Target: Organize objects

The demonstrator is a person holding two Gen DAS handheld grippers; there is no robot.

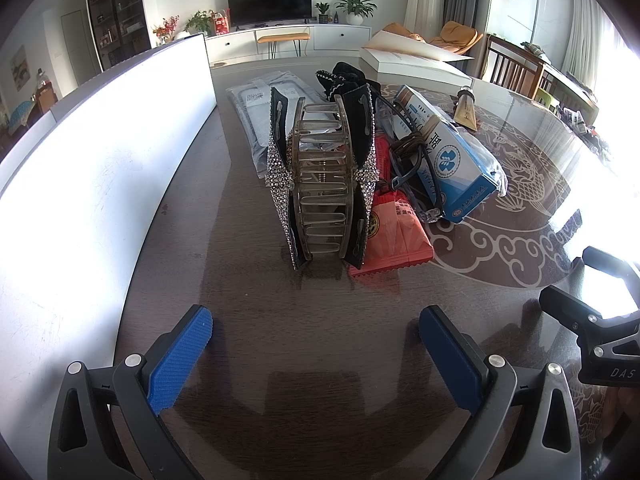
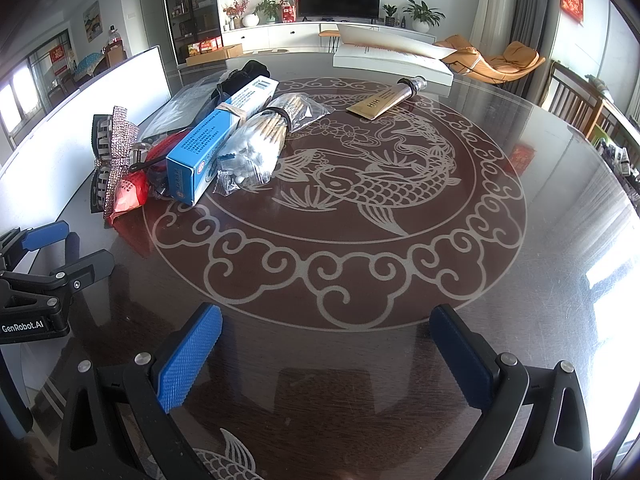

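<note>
A rhinestone hair claw clip (image 1: pixel 322 184) stands straight ahead of my open left gripper (image 1: pixel 316 344), a short gap away. Behind it lie a red packet (image 1: pixel 394 232), a blue and white box (image 1: pixel 448 160), dark cords (image 1: pixel 412 160) and a clear flat bag (image 1: pixel 256 120). In the right wrist view the same pile sits at the left: clip (image 2: pixel 112 156), box (image 2: pixel 218 144), a bag of cotton swabs (image 2: pixel 260 140). A gold tube (image 2: pixel 386 98) lies apart, further back. My right gripper (image 2: pixel 326 356) is open over the patterned table, holding nothing.
A tall white box wall (image 1: pixel 100 168) runs along the left of the table. A flat white box (image 2: pixel 392 58) with its lid open sits at the far edge. The dark glass table (image 2: pixel 360 248) bears a fish pattern. Wooden chairs (image 2: pixel 576 100) stand at the right.
</note>
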